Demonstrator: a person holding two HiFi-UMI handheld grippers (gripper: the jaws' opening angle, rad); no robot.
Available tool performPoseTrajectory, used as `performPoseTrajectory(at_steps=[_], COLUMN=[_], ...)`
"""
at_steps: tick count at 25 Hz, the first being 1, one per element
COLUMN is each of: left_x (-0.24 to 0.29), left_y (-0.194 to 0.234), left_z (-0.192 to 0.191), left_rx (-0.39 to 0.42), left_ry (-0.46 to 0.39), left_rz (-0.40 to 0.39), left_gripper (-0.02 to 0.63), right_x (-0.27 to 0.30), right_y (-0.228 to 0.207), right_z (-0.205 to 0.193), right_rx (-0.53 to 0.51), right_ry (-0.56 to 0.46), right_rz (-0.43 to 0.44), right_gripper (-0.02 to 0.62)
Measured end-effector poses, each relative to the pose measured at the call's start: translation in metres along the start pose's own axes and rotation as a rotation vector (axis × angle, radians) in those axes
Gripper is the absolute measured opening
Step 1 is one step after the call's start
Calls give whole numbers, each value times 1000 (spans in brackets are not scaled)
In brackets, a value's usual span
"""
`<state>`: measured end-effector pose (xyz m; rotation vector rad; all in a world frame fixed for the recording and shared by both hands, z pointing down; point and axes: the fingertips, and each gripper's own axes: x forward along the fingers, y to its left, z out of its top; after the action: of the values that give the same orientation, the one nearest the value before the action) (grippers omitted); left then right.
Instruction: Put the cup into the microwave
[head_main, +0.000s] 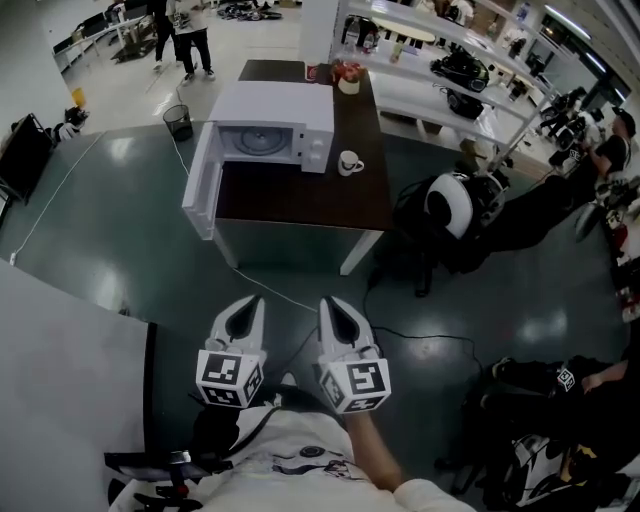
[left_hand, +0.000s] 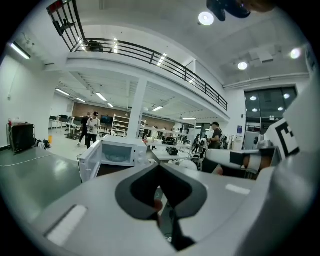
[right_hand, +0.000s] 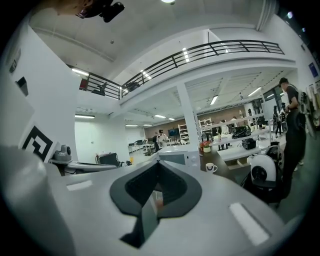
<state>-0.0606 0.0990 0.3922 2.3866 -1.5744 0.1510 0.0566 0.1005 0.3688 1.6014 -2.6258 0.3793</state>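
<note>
A white cup (head_main: 349, 162) with a handle stands on the dark brown table (head_main: 300, 195), just right of the white microwave (head_main: 265, 135). The microwave's door (head_main: 200, 185) hangs wide open to the left. Both grippers are held low and near me, well short of the table, side by side and pointing at it. The left gripper (head_main: 251, 304) has its jaws together with nothing in them. The right gripper (head_main: 331, 304) is likewise shut and empty. The right gripper view shows the cup (right_hand: 211, 168) far ahead beside the microwave (right_hand: 176, 158). In the left gripper view the open microwave (left_hand: 118, 151) lies ahead.
A black wire bin (head_main: 178, 122) stands on the floor left of the table. A dark chair with a white round object (head_main: 450, 203) sits at the table's right. A cable (head_main: 270, 290) runs across the green floor. A potted plant (head_main: 348, 77) is at the table's far end. People stand far behind.
</note>
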Motion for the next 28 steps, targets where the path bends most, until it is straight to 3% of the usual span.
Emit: performPoseTrajectory(at_steps=[9, 18, 28], left_x=[46, 112, 156], left_y=[19, 61, 102], left_z=[-1, 37, 48], left_rx=[-28, -33, -53], left_ry=[33, -1, 38], left_rz=[-29, -100, -146], left_gripper=[-3, -3, -3], right_x=[38, 110, 166], right_y=[-16, -32, -23], right_z=[-6, 23, 28], right_rx=[4, -21, -5], right_ry=[35, 18, 40], right_rz=[-26, -78, -70], right_gripper=[2, 2, 2])
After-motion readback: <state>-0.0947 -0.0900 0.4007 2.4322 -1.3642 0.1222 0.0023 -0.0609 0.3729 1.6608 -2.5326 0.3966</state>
